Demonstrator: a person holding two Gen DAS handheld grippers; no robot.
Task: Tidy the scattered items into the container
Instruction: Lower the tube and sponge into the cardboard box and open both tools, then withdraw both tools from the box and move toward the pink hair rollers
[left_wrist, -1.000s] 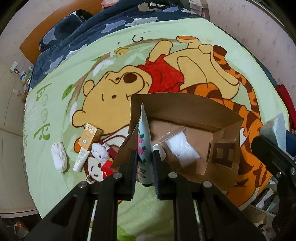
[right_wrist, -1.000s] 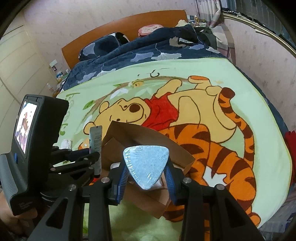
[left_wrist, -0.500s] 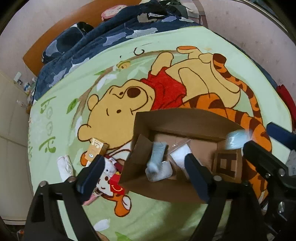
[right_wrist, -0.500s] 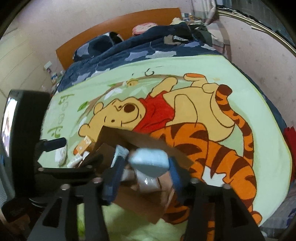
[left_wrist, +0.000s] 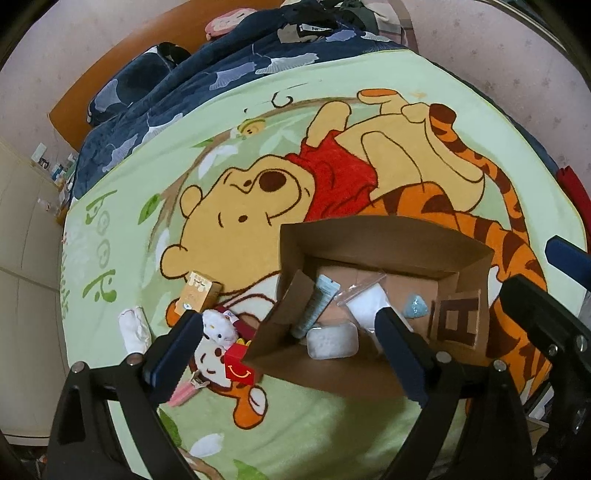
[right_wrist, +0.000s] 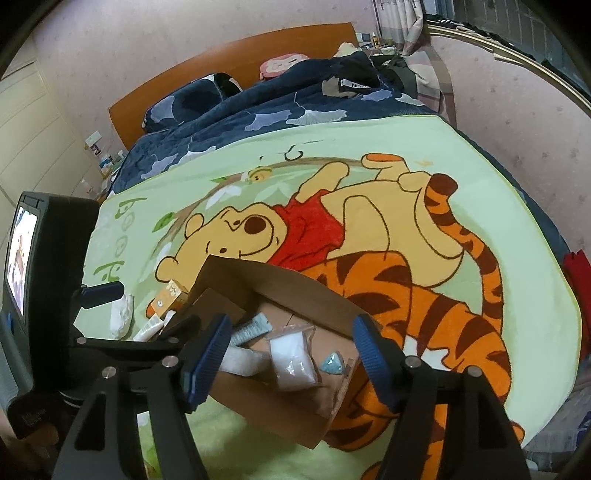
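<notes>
An open cardboard box (left_wrist: 388, 236) sits on a bed under a green cartoon blanket (left_wrist: 332, 92), its flaps turned outward; both tools hang above it, angled steeply down.

The left tool (left_wrist: 291, 347) has its fingers spread wide with nothing between them. Inside the box, a pale blue tube (left_wrist: 316, 308) lies against the left flap – its long axis runs diagonally, the crimped flat end toward the box's far wall, the other end down toward the near-left corner; just beside its lower end rests a white rectangular pack (left_wrist: 332, 341), lying flat with its long side along the near wall. A clear zip bag of white material (left_wrist: 365, 301) lies mid-floor, its sealed strip pointing toward the far wall; to its right a small light-blue triangular piece (left_wrist: 414, 305) lies flat, beside a flap marked with a dark "H" (left_wrist: 458, 321).

The right tool (right_wrist: 291, 350) is widening, jaws apart and gripping nothing – the same triangular piece is on the box floor below, apart from both fingers.

Outside the box, left of it on the blanket: an orange carton (left_wrist: 199, 295) lying on its side; a white cat plush (left_wrist: 219, 328); a small red box with a yellow smile (left_wrist: 240, 369); a white cloth bundle (left_wrist: 135, 328); a white tube (right_wrist: 147, 329), seen from the right wrist, pointing diagonally toward the orange carton.
</notes>
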